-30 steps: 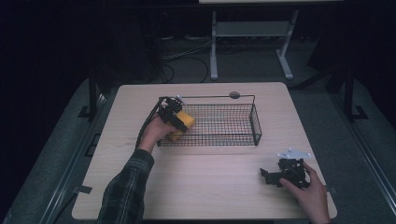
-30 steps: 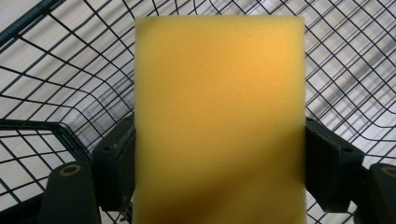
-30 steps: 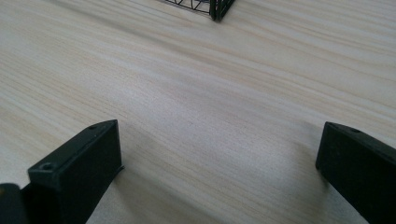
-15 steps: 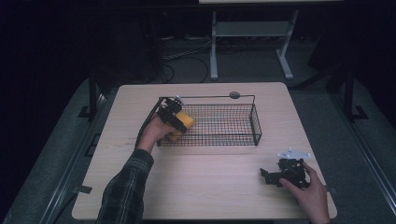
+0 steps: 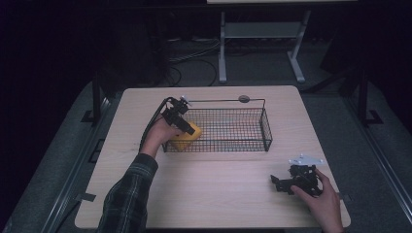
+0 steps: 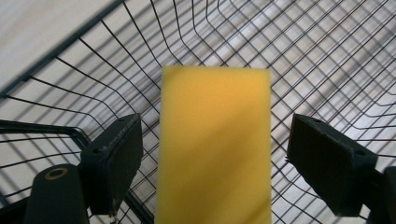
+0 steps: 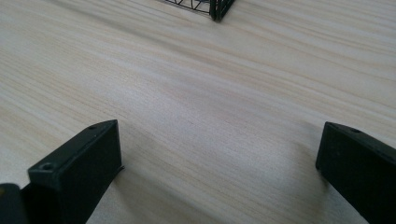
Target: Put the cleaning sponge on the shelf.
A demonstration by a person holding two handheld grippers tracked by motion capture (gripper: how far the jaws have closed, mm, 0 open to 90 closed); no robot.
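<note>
A yellow block sits in the left end of a black wire basket on the wooden table. My left gripper reaches over the basket's left rim. Its jaws have just been opening. The block stands between them with a gap on each side, and neither pad touches it. At the table's near right, a hand holds my right gripper low over the bare wood. It points left, and its jaws are wide open with nothing between them.
A small dark round thing lies by the basket's far rim. The basket's corner is ahead of the right gripper. Bare tabletop lies between the basket and the near edge. A white stand is on the floor beyond the table.
</note>
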